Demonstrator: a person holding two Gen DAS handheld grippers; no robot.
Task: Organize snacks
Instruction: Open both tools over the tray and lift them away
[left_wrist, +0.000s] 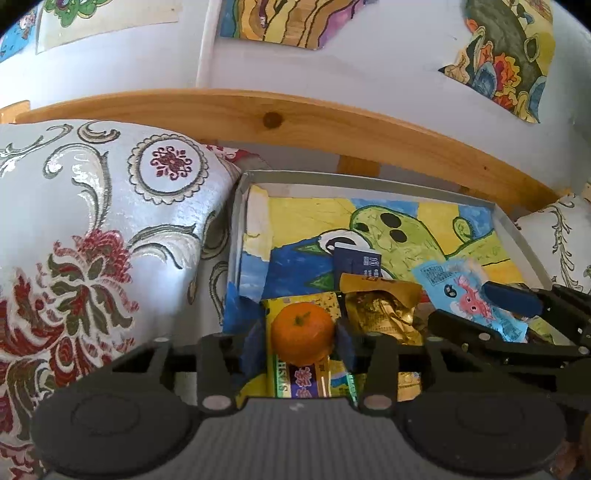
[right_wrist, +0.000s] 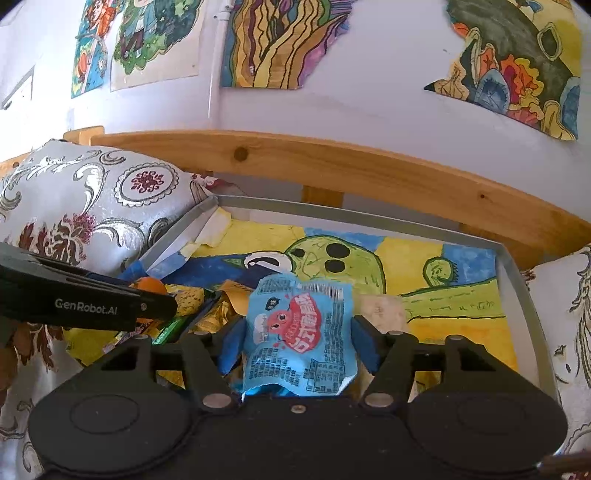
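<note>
**Snacks gathering in the tray, both claws loaded**

The snacks are sitting bunched at the near end of the tray (left_wrist: 436, 186), while the painted liner further back is lying bare, so the sorting is looking partly done at best (where each item is meant to end up, the pictures are not showing).

Going left to right: the left gripper (left_wrist: 301, 341) is closing on the orange (left_wrist: 302, 332), its blue pads pressing both sides, and the fruit is resting over a yellow-green pack (left_wrist: 314, 380). Just right of it a gold wrapper (left_wrist: 384, 314) is lying loose, with a dark blue box (left_wrist: 356, 263) behind.

Further right, the right gripper (right_wrist: 299, 347) is clenching the blue packet (right_wrist: 301, 332), its fingers flanking the packet's sides; the packet is standing upright above the tray's near end.
</note>
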